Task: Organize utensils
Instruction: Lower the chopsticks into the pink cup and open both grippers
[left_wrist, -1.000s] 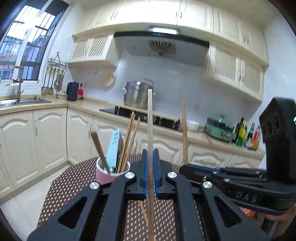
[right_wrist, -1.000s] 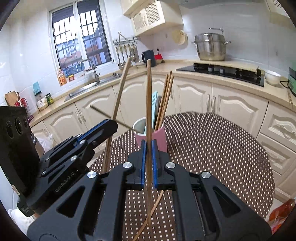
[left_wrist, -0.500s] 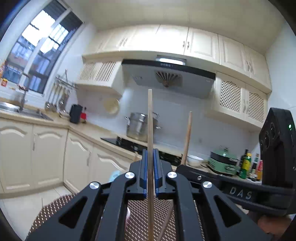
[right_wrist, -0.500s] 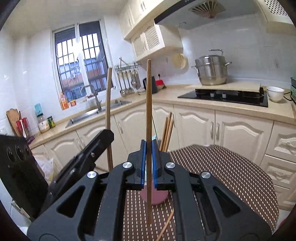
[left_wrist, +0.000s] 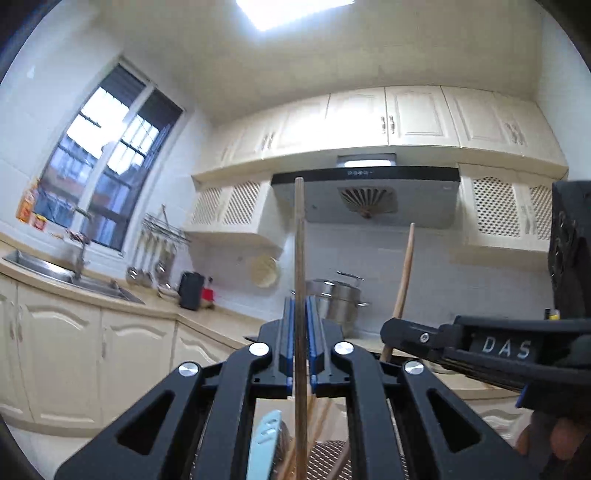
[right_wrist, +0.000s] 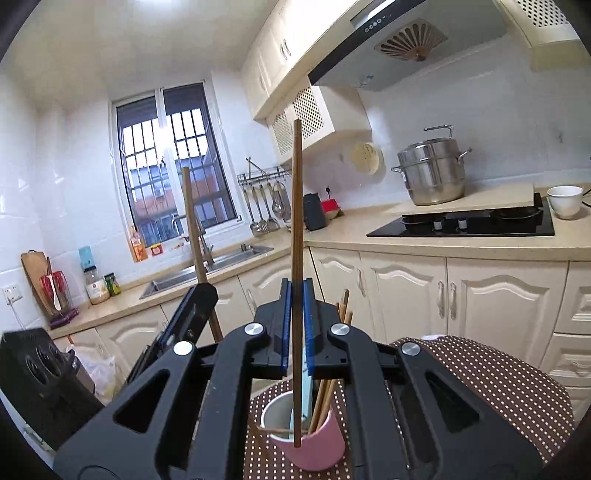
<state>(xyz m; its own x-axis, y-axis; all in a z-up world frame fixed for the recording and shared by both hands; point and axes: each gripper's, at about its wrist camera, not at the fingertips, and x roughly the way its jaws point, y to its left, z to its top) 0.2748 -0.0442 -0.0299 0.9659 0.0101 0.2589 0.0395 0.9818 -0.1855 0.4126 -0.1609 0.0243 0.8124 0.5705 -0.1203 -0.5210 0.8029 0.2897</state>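
1. Left gripper (left_wrist: 300, 347) pinches one upright chopstick (left_wrist: 300, 258); right gripper (right_wrist: 297, 325) pinches another chopstick (right_wrist: 296, 221), pointing at twelve o'clock.
2. Pink cup (right_wrist: 314, 439) sits at six o'clock below the right gripper.
3. Risk: either stick could miss the rim or tip the cup if lowered tilted.

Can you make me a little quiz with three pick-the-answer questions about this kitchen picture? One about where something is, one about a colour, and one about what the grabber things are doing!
1. Where does the pink cup stand?
A. on the dotted tablecloth
B. in the sink
C. on the stove

2. What colour is the flat utensil in the cup?
A. red
B. light blue
C. black

3. What is the right gripper doing?
A. hanging open
B. squeezing a spoon
C. shut on a chopstick

Answers: 1 A, brown cloth with white dots lies under the cup. 2 B, it shows pale blue among the wooden sticks. 3 C, its blue fingers pinch the upright stick.
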